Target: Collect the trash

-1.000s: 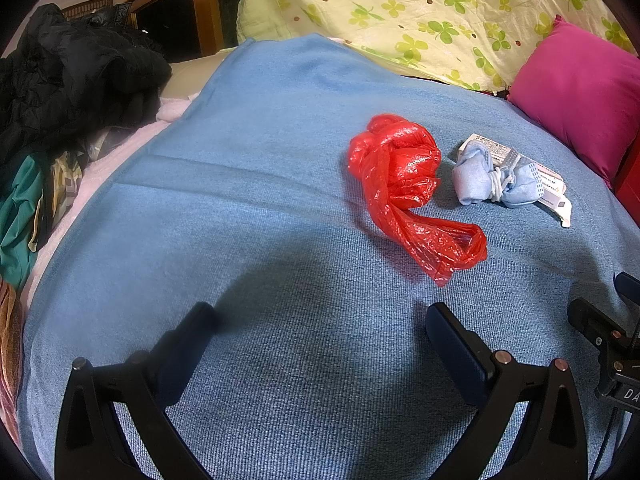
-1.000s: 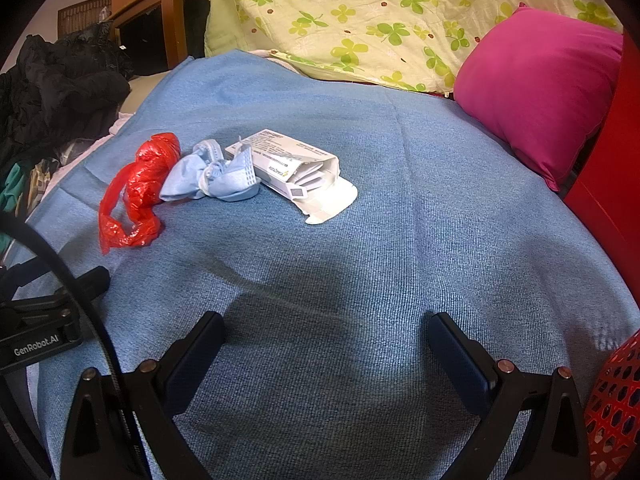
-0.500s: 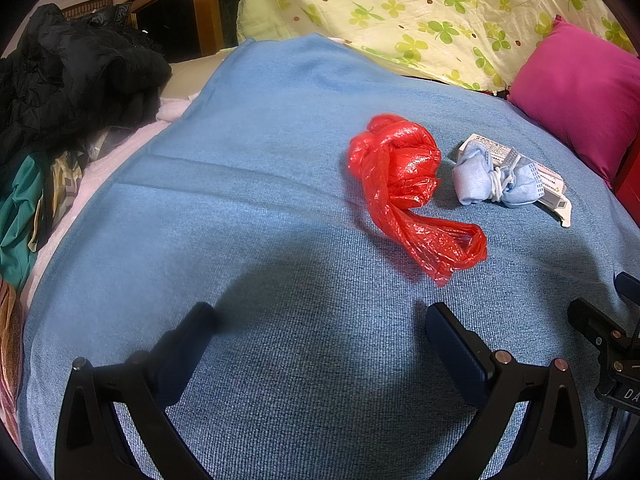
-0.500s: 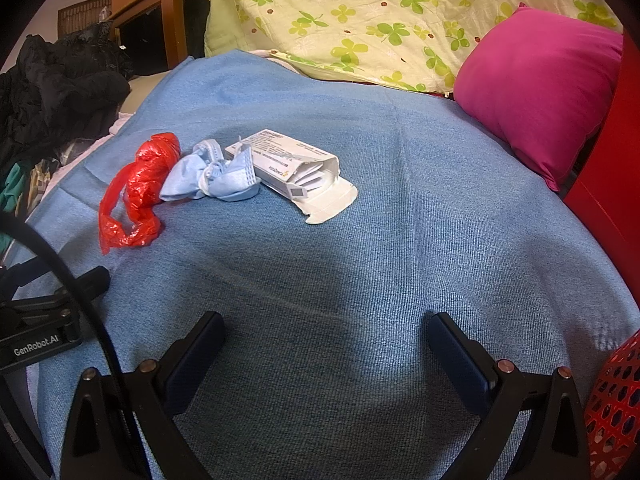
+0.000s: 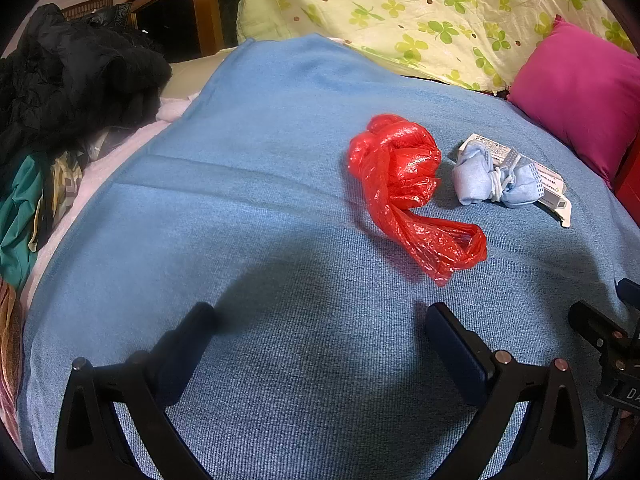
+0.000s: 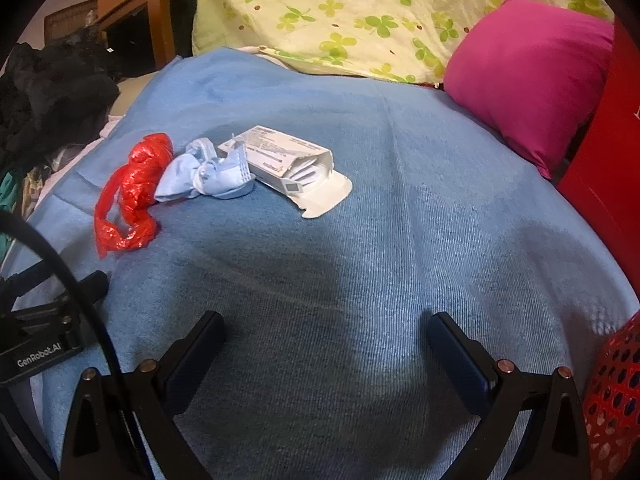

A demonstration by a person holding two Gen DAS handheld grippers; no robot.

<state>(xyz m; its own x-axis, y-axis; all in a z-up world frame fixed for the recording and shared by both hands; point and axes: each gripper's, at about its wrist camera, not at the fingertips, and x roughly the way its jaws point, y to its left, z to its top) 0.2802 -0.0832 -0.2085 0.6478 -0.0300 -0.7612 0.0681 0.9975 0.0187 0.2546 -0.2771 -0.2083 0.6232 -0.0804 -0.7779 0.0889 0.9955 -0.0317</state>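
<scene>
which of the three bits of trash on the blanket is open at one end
The white carton: its end flap hangs open toward the camera. The crumpled red plastic bag and the balled-up blue face mask beside it have no opening like that.

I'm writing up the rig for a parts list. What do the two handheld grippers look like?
Both look alike. The left gripper and the right gripper each have a matte black frame with triangular cut-outs, small silver rivets, and two flat dark fingers. A black cable curves past the left one's body, which carries white "GenRobot.AI" lettering. No hands or sleeves show.
</scene>
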